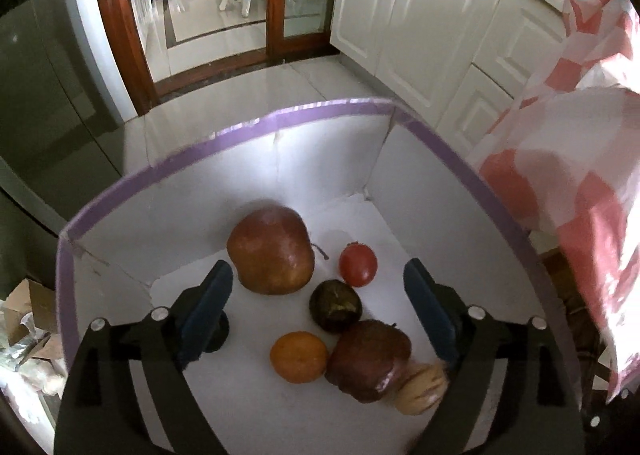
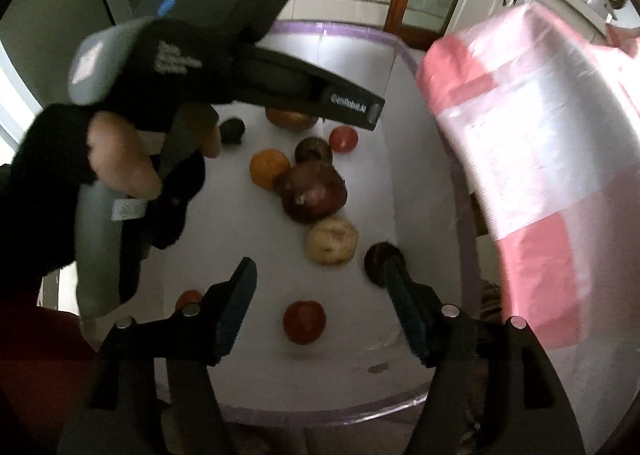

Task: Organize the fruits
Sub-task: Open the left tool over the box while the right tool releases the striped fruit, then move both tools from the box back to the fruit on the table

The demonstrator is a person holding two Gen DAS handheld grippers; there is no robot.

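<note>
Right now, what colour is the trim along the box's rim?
Purple trim, clearest in the left wrist view.

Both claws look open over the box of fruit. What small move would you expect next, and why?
Probably lower the right gripper onto the red fruit lying loose between its open fingers. The left gripper is open too, holding nothing above the box.

From my right camera the gloved left hand (image 2: 120,159) hides the large red-brown apple (image 2: 291,118); the blurred pink-and-white checked plastic bag (image 2: 532,159) is cut off.
</note>
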